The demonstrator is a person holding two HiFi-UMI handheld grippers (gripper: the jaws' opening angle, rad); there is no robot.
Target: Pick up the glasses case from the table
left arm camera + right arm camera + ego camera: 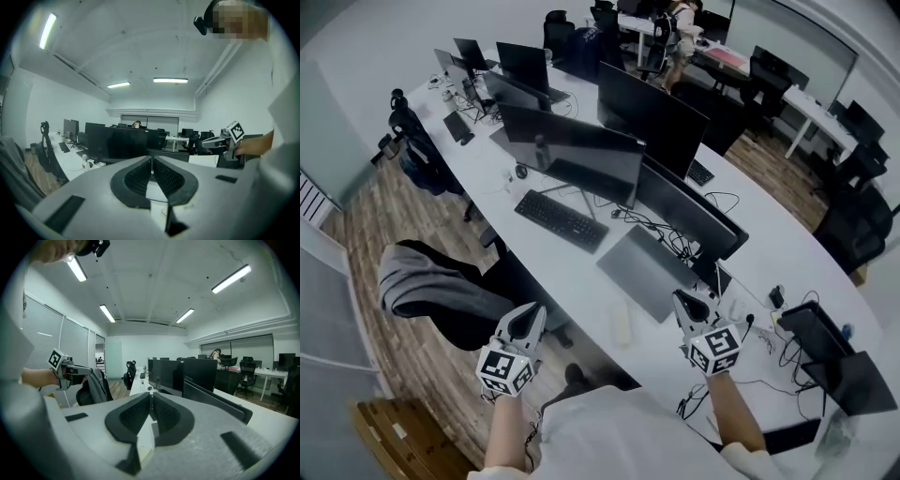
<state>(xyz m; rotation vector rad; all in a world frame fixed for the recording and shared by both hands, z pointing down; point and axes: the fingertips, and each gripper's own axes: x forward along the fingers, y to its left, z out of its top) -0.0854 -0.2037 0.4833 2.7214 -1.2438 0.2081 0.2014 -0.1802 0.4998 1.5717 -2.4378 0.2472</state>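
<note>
Head view showed me a pale, oblong glasses case (622, 325) lying flat on the white table (778, 258); left gripper (530, 315) and right gripper (681, 300) both clenched, empty.

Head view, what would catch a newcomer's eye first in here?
Two shut grippers with marker cubes stand out at the bottom: the left gripper off the table's edge, the right gripper above its near edge. Behind them the long curved white table sweeps up the picture, lined with dark monitors. At left a grey jacket drapes over a chair.
</note>
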